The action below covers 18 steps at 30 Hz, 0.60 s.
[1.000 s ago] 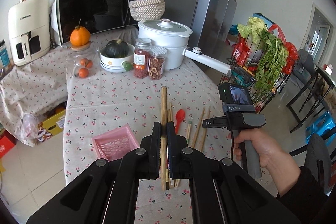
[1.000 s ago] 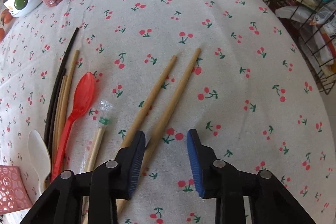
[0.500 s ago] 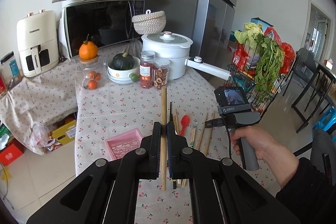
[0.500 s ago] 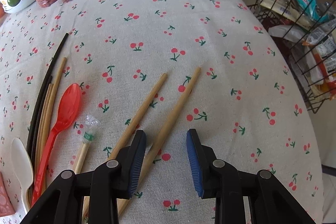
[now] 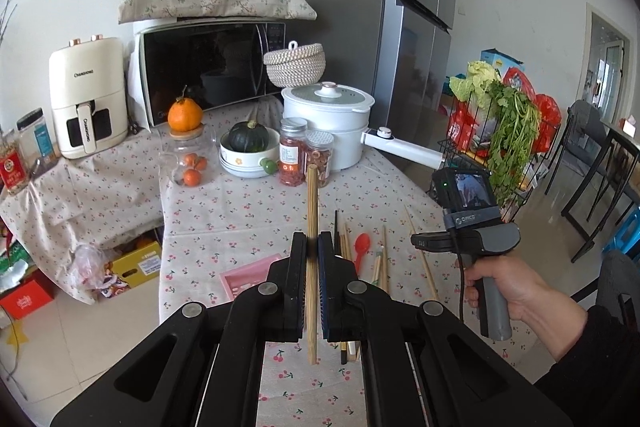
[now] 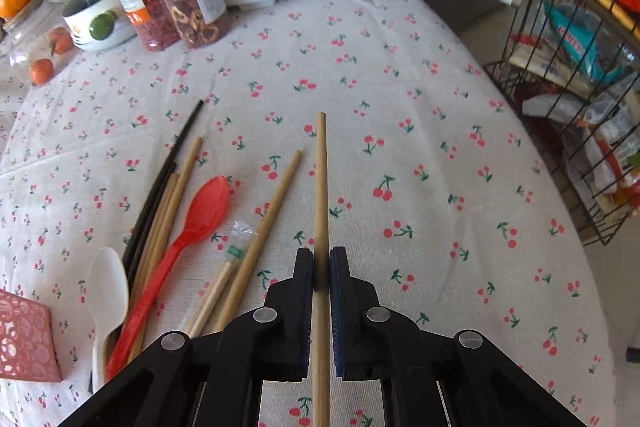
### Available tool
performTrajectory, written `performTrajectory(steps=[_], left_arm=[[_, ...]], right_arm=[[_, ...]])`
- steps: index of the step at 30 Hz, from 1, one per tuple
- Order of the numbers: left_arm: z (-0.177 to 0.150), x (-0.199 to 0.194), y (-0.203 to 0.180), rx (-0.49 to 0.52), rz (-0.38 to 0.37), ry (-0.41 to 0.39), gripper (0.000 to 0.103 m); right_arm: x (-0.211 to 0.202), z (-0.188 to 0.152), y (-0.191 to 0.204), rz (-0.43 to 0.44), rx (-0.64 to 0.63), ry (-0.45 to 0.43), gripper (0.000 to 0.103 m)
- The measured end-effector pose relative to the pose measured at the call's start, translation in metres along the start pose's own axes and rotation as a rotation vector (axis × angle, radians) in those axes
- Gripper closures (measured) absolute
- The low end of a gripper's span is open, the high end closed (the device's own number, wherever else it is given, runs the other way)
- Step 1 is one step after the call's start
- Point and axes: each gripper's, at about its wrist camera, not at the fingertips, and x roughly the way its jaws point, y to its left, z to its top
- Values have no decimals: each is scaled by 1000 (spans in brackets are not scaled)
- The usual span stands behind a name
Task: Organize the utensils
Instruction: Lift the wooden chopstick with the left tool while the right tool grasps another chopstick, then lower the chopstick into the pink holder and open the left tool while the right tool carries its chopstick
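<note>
Bamboo-coloured, round and slender: second wooden chopstick (image 6: 321, 179), now clamped in the right gripper (image 6: 321, 255), pinched between blue pads shut tight on its shaft. Half a second back: same claw standing apart, straddling two such sticks flat on the cherry-print tablecloth (image 6: 420, 131). Since then: closed on the right-hand stick and raised, apparently clear of the cloth, pointing straight ahead. Left behind just to the left: matching loose wooden chopstick (image 6: 276, 199), flat on the cloth.

Over on the left gripper (image 5: 313, 243), no change: squeezed together on a pale wooden chopstick (image 5: 312, 203), held aloft above the table, upper end towards the jars.

Lying in a loose row further left: paper-wrapped pair of chopsticks (image 6: 218, 291), translucent red plastic spoon (image 6: 200, 215), white plastic spoon (image 6: 108, 283), thin black chopsticks (image 6: 180, 147) with more wooden ones alongside. Beyond these, at the near left of the table: pink perforated plastic basket (image 6: 24, 339), contents not visible.

Meaning for the task, as a judgement: one stick per claw, so probably pairing or dropping into the basket next; most utensils not yet sorted, early going.
</note>
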Motion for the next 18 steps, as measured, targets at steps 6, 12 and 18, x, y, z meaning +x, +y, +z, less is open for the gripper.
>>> performTrajectory(steps=[6, 12, 18], left_arm=[[6, -21, -7, 21, 37, -106, 98], [10, -36, -12, 41, 89, -205, 98], [13, -38, -10, 50, 142, -266, 98]], right_arm=[[-66, -12, 11, 50, -68, -158, 97], [-127, -26, 25, 114, -83, -337, 97], [-164, -32, 41, 164, -104, -488, 97]])
